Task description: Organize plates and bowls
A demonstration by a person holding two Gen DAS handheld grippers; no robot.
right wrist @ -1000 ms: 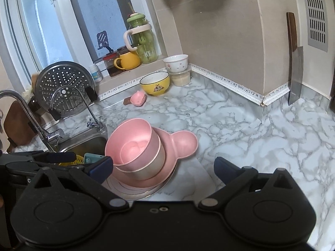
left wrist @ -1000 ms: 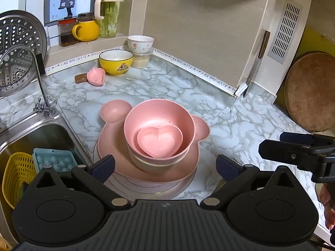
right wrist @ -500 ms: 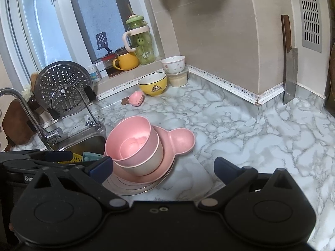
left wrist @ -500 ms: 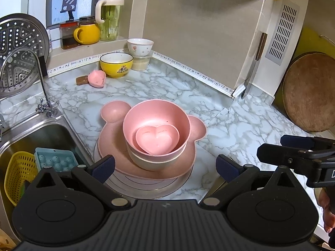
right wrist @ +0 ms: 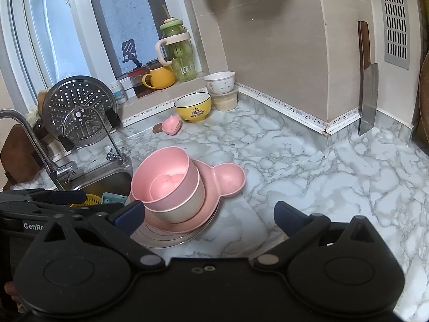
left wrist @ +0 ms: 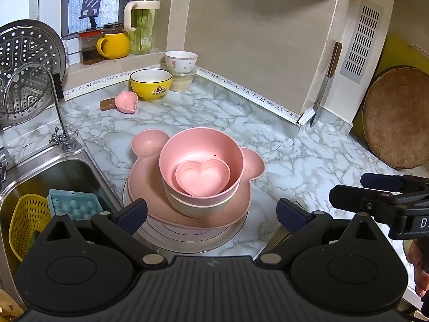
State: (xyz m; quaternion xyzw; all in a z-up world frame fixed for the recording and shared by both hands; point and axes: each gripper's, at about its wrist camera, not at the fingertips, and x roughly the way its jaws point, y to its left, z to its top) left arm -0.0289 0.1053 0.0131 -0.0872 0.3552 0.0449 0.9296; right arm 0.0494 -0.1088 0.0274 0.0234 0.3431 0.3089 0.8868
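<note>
Steel sink [left wrist: 53,169] sits at your left, a yellow basket [left wrist: 24,220] and blue tray [left wrist: 72,204] inside. Just right of it on the marble counter [left wrist: 308,166] stands the stack: a heart dish [left wrist: 202,177] inside a pink bowl [left wrist: 201,147], nested in a beige bowl [left wrist: 198,206], on a bear-eared plate [left wrist: 150,142] over a white plate [left wrist: 187,238]. Your left gripper [left wrist: 211,210] is spread wide before it, holding nothing. Your right gripper [right wrist: 209,212] is likewise spread, empty. A cleaver [right wrist: 368,91] leans against the wall at far right.

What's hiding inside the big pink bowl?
A little pink heart-shaped dish sits inside the big round pink bowl. The bowl's bottom under the dish is covered, so anything there can't be seen.
</note>
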